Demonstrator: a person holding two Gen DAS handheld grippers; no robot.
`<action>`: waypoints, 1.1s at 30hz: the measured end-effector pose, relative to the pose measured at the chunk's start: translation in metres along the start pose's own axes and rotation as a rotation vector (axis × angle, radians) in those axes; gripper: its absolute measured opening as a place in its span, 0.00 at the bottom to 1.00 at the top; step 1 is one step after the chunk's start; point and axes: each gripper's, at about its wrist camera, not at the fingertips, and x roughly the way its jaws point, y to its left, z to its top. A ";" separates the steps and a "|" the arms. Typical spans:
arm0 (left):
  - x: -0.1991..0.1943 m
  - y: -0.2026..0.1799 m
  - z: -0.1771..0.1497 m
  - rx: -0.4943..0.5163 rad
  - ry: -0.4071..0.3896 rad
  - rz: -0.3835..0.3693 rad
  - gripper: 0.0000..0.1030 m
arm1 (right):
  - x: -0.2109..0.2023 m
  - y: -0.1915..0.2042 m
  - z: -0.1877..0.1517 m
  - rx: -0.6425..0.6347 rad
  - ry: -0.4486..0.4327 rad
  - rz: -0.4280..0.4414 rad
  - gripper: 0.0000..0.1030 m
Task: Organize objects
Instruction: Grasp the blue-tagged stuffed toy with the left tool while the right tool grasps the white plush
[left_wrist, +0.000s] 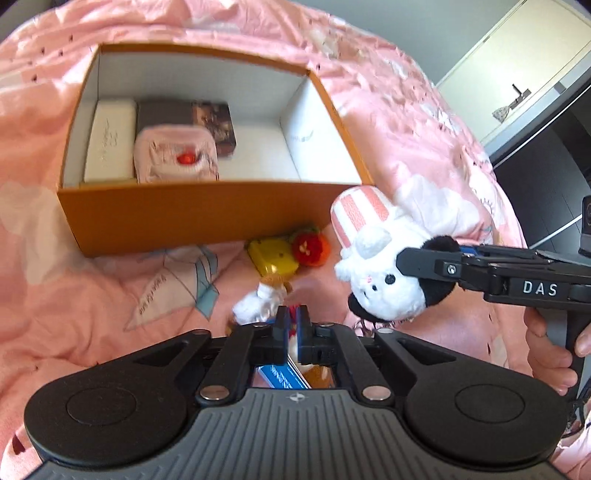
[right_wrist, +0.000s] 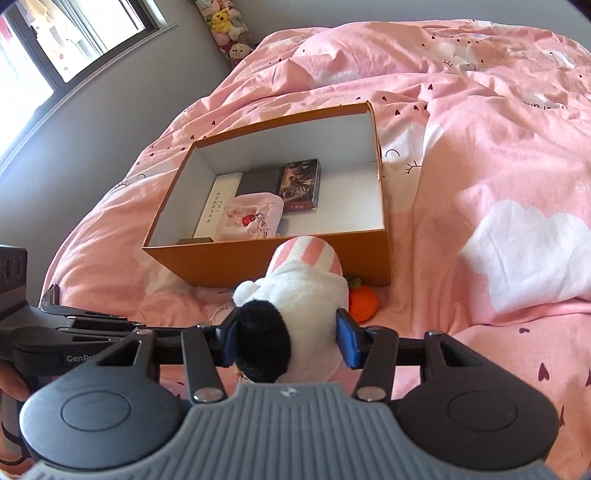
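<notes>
An open orange cardboard box (left_wrist: 177, 218) (right_wrist: 288, 264) lies on the pink bed. Inside it are a white case (left_wrist: 109, 142), a pink pouch (left_wrist: 173, 153) and a dark card box (right_wrist: 301, 182). My right gripper (right_wrist: 288, 336) is shut on a white and black plush toy (right_wrist: 295, 310) with a pink striped hat, held just in front of the box; it also shows in the left wrist view (left_wrist: 380, 273). My left gripper (left_wrist: 292, 328) is shut on a small white and orange toy (left_wrist: 264, 299), low over the quilt.
A yellow toy (left_wrist: 271, 254) and an orange knitted fruit (left_wrist: 310, 249) (right_wrist: 364, 301) lie on the quilt against the box's near wall. A pink quilt (right_wrist: 498, 166) covers the bed. Plush toys (right_wrist: 225, 22) stand by the wall, with a window at left.
</notes>
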 end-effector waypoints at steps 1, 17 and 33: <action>0.003 0.003 -0.003 -0.012 0.014 0.001 0.11 | 0.004 -0.001 0.000 0.001 0.015 -0.006 0.52; 0.079 0.003 -0.026 -0.027 0.178 0.010 0.60 | 0.064 -0.043 -0.036 0.135 0.209 -0.030 0.57; 0.097 -0.005 -0.026 0.000 0.204 0.016 0.61 | 0.095 -0.032 -0.025 -0.010 0.343 -0.047 0.67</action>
